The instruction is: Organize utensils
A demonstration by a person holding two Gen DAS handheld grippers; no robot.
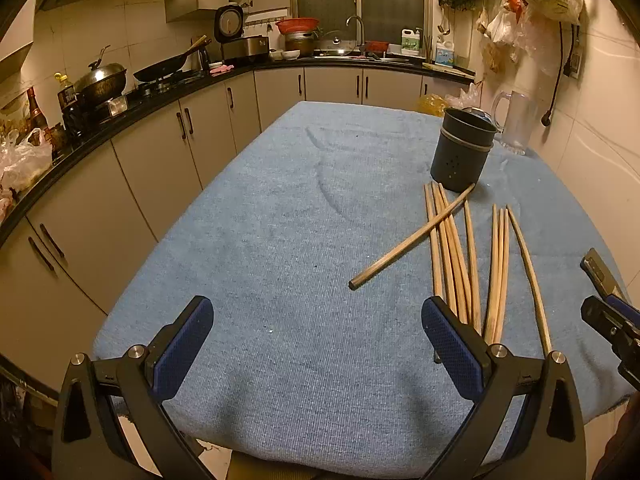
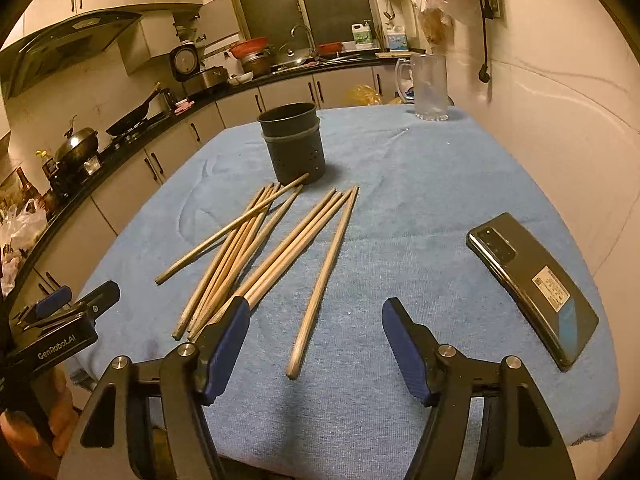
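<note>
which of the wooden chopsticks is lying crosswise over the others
The long wooden chopstick slanting across the left bundle, its far tip by the dark round holder; the rest lie roughly parallel.

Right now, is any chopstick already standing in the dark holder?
No: the dark holder shows nothing rising above its rim, and the chopsticks all lie flat on the blue cloth in front of it.

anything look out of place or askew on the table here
One chopstick lies crosswise over the otherwise roughly parallel chopsticks, its tip by the dark holder. A phone lies on the blue cloth, unrelated to utensils.
</note>
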